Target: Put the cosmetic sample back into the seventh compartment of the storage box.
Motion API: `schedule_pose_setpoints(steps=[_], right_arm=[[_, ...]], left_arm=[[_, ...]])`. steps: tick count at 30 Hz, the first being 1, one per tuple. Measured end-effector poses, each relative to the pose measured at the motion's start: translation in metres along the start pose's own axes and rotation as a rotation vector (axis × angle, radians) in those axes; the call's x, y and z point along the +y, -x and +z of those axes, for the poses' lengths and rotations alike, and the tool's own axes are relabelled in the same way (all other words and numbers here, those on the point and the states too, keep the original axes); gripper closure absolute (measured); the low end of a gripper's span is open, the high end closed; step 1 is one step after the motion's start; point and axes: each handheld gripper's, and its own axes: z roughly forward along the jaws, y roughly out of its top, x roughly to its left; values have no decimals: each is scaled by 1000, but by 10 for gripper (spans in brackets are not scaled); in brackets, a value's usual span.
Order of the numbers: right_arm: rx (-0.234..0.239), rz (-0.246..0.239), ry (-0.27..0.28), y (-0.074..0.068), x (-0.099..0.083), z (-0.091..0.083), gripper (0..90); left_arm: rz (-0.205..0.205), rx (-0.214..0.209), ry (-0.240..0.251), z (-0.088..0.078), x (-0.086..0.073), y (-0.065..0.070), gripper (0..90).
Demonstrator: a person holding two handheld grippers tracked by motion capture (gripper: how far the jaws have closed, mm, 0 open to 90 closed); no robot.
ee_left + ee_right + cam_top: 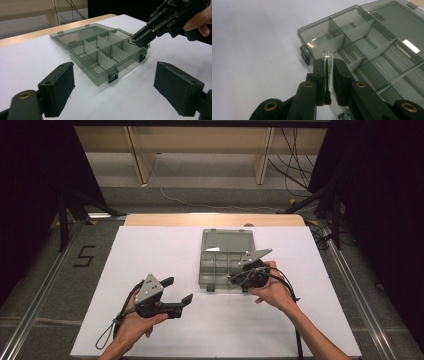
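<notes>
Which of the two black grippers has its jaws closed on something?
The right gripper: its jaws pinch a small clear glass tube beside the grey compartment box. The left gripper stands open.

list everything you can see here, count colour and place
box: 1, smoky grey, lid open, compartments look empty, mid-right of table
tube: 1, clear, dark contents, clamped in right gripper over the box's near corner
table: 1, white top, wood far edge
cables: several, black, floor behind table
left gripper: 1, black, open, near left of table
right gripper: 1, black, shut on tube
hands: 2, one on each gripper
</notes>
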Motion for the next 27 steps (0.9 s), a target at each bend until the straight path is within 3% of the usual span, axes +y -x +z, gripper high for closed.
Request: schedule_pose_setpoints(steps=[8,12,14,15,17,20,22,23,26,27], right_arm=[[-31,38,-17,5,-1,-2,812],[-46,54,7,8,-2,2,813],[-46,62,-10,10,-2,2,813],[-62,55,16,12,-3,5,812],[-51,66,-10,14,-3,4,812],[-61,66,-5,16,-4,6,812],[-79,83,0,18,-5,7,812],[-63,108,-21,18,-5,6,812],[-73,103,-9,21,-6,8,812],[-77,125,4,21,-7,10,812]], left_arm=[[9,-2,0,0,0,0,161],[10,-1,2,1,0,0,161],[0,2,3,1,0,0,161],[-4,4,3,1,0,0,161],[10,2,4,1,0,0,161],[13,2,4,1,0,-1,161],[11,2,3,1,0,0,161],[11,2,3,1,0,0,161],[17,2,3,2,0,-1,161],[17,3,3,2,0,-1,161]])
